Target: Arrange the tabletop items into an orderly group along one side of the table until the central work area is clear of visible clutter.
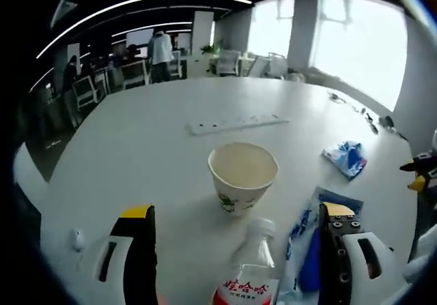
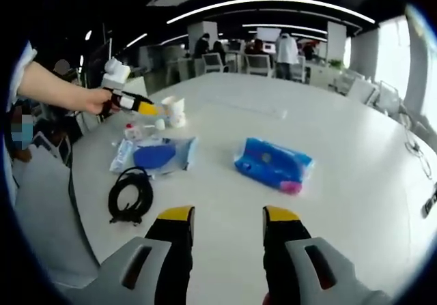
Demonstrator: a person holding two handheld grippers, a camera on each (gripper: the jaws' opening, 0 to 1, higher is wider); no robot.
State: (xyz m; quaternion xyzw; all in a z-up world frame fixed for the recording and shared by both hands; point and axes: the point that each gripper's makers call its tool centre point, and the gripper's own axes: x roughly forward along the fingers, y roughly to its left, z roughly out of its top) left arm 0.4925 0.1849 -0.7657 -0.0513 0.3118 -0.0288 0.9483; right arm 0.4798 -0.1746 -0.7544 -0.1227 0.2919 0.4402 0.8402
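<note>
My left gripper [image 1: 237,231] is open, its jaws wide on either side of a clear plastic bottle [image 1: 249,272] with a red label. A paper cup [image 1: 242,174] stands upright just beyond the bottle. A blue pouch in clear wrap [image 1: 307,231] lies against the right jaw. In the right gripper view, my right gripper [image 2: 229,218] is open over bare table with nothing between its jaws. A blue wipes pack [image 2: 273,163] lies ahead of it. Farther left are the blue pouch [image 2: 160,155], a black cable coil [image 2: 130,194], the cup [image 2: 174,110] and the hand-held left gripper [image 2: 151,108].
A white power strip [image 1: 235,123] lies beyond the cup, toward the table's middle. A small blue-and-white packet [image 1: 347,158] sits to the right. A small white cap [image 1: 77,239] lies near the left table edge. Chairs and people fill the office behind.
</note>
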